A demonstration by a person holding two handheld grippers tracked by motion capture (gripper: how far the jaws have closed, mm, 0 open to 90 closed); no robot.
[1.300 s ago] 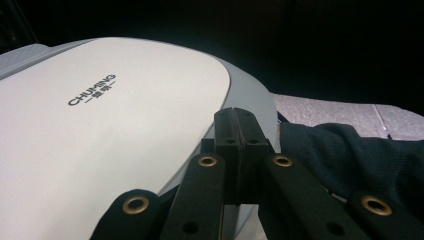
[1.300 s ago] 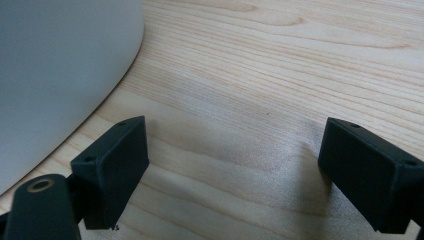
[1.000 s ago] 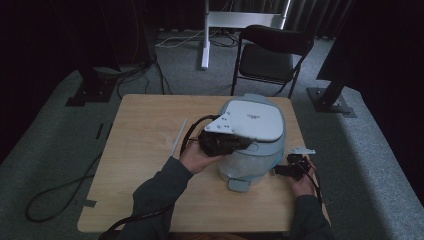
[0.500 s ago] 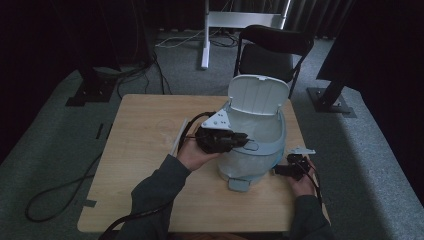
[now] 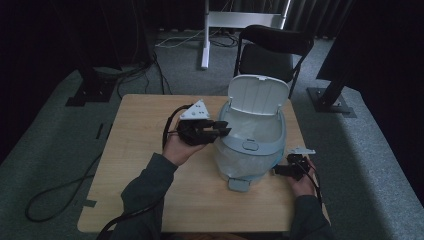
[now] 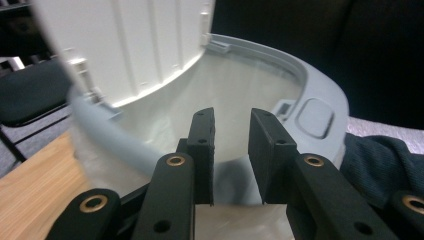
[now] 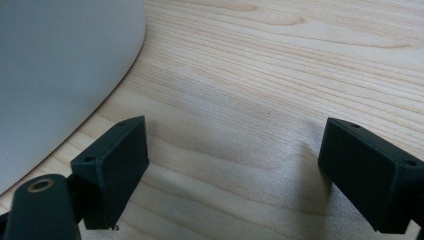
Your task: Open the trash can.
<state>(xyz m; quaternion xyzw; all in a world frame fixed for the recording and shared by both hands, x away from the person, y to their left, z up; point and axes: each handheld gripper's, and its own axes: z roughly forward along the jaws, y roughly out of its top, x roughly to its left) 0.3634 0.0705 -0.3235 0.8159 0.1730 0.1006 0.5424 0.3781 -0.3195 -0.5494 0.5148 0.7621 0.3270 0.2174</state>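
My left gripper [image 5: 222, 131], jaws just opening and parted with nothing between them, hangs at the rim of the lined waste bin [image 5: 250, 150] standing mid-table [image 5: 145, 125], lid [image 5: 258, 95] raised; my right gripper [image 5: 280, 171], jaws spread wide, rests beside the bin's base.

wooden table [image 5: 145, 150], bin [image 5: 250, 155] (lid up)

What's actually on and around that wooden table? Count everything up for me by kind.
Bins: 1, a pale blue-grey bin with its lid standing open
Handheld grippers: 2, the left gripper and the right gripper
Tables: 1, the wooden table
Chairs: 1, a black chair behind the table
Total: 5
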